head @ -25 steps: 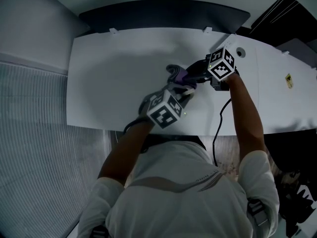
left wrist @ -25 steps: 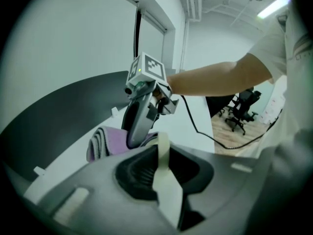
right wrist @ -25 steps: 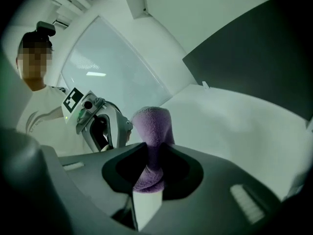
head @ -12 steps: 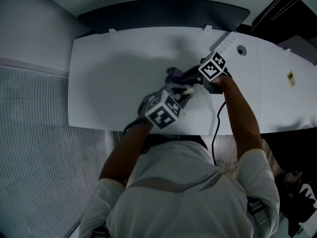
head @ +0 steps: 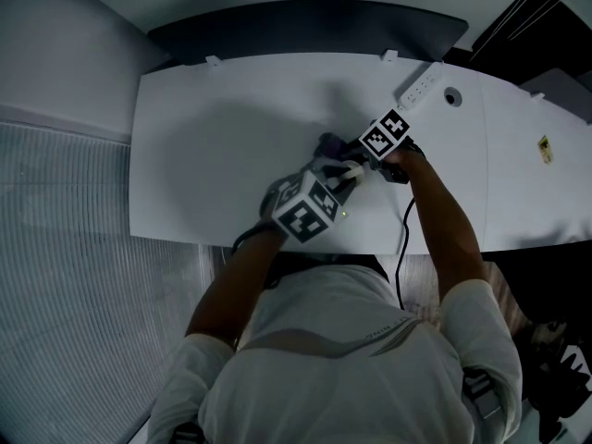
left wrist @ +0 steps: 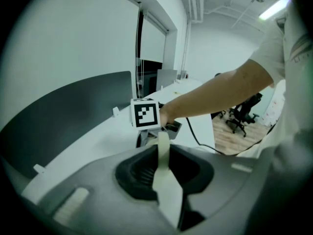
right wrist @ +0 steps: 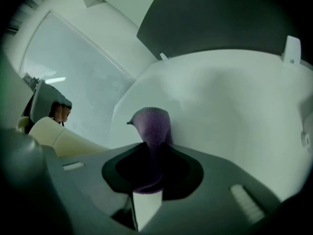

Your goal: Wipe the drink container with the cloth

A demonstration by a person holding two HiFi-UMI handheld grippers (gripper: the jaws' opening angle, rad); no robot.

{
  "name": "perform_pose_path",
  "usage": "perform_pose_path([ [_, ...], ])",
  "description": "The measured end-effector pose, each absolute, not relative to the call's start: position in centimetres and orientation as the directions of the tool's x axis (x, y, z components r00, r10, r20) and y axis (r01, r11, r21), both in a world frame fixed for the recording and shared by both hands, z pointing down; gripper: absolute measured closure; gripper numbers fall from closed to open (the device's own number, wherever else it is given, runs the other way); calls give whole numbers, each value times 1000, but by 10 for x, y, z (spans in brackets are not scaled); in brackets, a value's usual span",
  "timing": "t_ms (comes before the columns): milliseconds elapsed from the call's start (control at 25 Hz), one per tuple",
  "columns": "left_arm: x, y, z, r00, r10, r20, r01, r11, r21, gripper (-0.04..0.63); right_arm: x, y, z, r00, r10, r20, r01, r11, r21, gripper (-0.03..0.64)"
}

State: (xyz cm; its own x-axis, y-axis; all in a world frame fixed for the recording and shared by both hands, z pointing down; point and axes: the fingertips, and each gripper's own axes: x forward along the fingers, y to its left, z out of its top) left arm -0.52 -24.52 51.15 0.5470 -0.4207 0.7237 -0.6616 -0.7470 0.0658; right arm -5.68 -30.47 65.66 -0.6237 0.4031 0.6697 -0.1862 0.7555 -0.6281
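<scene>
Cream drink container [right wrist: 67,138] clamped in half-closed left gripper [head: 349,171]; right gripper [head: 339,148] pinches purple cloth [right wrist: 149,126] just beside it; container likely light, slick; hold mid-body.

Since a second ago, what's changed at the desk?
The right gripper, shut on the purple cloth, came down and in toward the drink container. The left gripper stayed put, holding it. Nothing was taken up or let go.

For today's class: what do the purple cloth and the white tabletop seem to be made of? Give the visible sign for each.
Purple cloth: soft fabric, perhaps terry or microfibre; its surface looks nubbly and matt, and it bends over limply. White tabletop: smooth hard board, probably laminate; an even faint sheen, no grain.
</scene>
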Motion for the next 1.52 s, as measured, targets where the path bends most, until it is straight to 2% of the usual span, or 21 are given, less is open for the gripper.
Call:
perform_pose_path([
  [160,-4,-244,511,543,-417,729,-624,-781,18,534,-53,-313,649,-678,299,672,-226,784,-578,531],
  [320,-2,-243,510,545,-434,718,-609,-793,-17,532,-36,-327,628,-759,134,638,-323,772,-547,531],
  [640,-7,-242,507,542,-462,702,-618,-785,-39,521,26,-327,555,-843,-229,488,-502,662,-557,531],
  [760,-8,-245,496,558,-498,663,-638,-769,-40,498,49,-314,519,-852,-351,389,-523,615,-590,531],
  [880,-10,-244,478,574,-532,623,-651,-758,-47,434,70,-291,489,-845,-436,309,-528,596,-605,531],
  [1040,-15,-236,429,634,-599,489,-669,-742,-43,424,94,-264,453,-796,-558,235,-586,612,-532,531],
  [1200,-42,-231,372,590,-762,268,-768,-632,-104,537,110,-249,416,-712,-680,175,-671,585,-456,531],
  [1520,-99,-204,316,512,-856,71,-854,-516,-63,591,117,-229,345,-622,-780,66,-760,582,-290,531],
])
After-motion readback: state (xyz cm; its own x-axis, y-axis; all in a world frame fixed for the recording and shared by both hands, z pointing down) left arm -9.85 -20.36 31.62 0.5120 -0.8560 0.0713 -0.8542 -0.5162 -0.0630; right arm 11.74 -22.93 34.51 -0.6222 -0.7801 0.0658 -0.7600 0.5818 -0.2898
